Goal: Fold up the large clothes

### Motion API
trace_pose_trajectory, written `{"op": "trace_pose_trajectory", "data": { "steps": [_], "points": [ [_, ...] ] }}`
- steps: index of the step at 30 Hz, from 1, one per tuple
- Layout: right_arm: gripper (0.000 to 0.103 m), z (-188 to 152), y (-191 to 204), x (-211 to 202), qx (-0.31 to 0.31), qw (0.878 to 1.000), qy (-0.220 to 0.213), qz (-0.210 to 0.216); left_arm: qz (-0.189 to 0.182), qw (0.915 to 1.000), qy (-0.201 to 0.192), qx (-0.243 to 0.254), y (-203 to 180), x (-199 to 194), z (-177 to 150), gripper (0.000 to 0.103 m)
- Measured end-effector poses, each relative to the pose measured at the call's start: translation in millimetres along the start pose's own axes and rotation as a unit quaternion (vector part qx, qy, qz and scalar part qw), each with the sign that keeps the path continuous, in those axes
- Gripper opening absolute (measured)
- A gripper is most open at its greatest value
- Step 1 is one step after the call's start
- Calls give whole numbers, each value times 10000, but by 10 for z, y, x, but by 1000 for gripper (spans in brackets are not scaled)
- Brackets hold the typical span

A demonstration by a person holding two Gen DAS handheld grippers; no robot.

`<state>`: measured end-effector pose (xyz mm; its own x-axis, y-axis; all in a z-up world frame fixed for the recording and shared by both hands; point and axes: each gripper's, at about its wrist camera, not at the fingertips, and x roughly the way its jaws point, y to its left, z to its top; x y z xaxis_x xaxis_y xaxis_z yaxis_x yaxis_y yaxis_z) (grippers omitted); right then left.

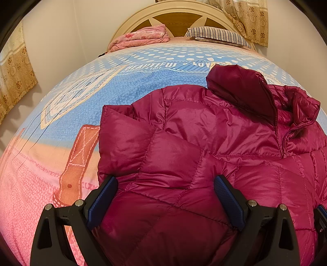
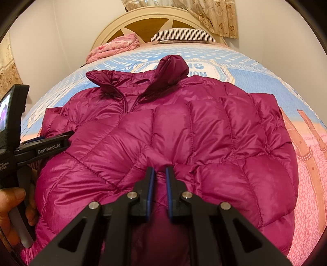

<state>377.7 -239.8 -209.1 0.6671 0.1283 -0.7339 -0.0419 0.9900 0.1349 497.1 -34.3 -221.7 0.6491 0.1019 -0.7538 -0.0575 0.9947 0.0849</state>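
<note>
Jacket (image 1: 204,143): magenta quilted puffer, lying flat on the bed (image 1: 61,102), front up, collar end toward the headboard (image 1: 179,12). Zip open at the neck; hood (image 2: 171,67) bunched at the top, flopped over the collar. Both sleeves look tucked in under or against the body, can't tell exactly how. Fabric glossy and puffy.

Your left tool (image 1: 165,182): jaws spread wide, blue pads (image 1: 102,202) apart, jacket's lower panel showing between them. Pads don't press on anything visible. Tool sits over the jacket's side near the sleeve fold. In the right wrist view the same tool (image 2: 36,140) comes in from the frame's left edge over the jacket, w/ your hand (image 2: 14,210) wrapped round its handle.

Your right tool (image 2: 159,171): jaws nearly closed, pinching a ridge of jacket fabric between the 2 blue pads. Grip point is mid-width on the lower front, hem side. Fabric wrinkles fan out from the pinch.

Bed cover: blue w/ white dots up top, pink/orange print lower down, text band across the middle. Jacket covers most of the near half.

Background: pink folded blanket (image 1: 141,36) and striped pillow (image 1: 218,35) at the head end, well apart from the jacket. Floral curtain (image 1: 245,18) hangs over the headboard's corner. Plain pale wall either side.
</note>
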Motion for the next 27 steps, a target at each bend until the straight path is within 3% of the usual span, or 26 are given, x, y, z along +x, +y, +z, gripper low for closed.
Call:
{"op": "trace_pose_trajectory", "data": {
  "steps": [6,8,10,12,15,17,19,21,27],
  "points": [
    [11,30,23,-25,-137,9998,57,-105,118,9998,63,155,7,-114,47,96],
    [18,50,50,-128,-250,9996,21,-109,154,9996,-28,232,65,-317,52,96],
    [45,47,41,-278,-154,9999,-48,-42,-14,9996,-207,184,169,-551,24,96],
    [52,24,67,-493,-164,9996,-215,-62,-65,9991,-352,240,253,-711,-61,96],
    [52,-61,119,-690,-300,9987,-402,-129,101,9989,-212,409,291,-654,-234,96],
    [52,-121,124,-639,-315,9991,-273,-122,147,9991,-32,400,300,-497,-326,96],
    [44,-194,90,-473,-384,9990,-67,-199,-23,9998,45,197,345,-408,-363,97],
    [44,-257,15,-313,-325,9993,68,-163,-76,9997,171,179,350,-339,-343,102],
    [44,-226,5,-216,-325,9992,115,-221,-270,9992,302,37,424,-265,-313,102]
  ]
}}
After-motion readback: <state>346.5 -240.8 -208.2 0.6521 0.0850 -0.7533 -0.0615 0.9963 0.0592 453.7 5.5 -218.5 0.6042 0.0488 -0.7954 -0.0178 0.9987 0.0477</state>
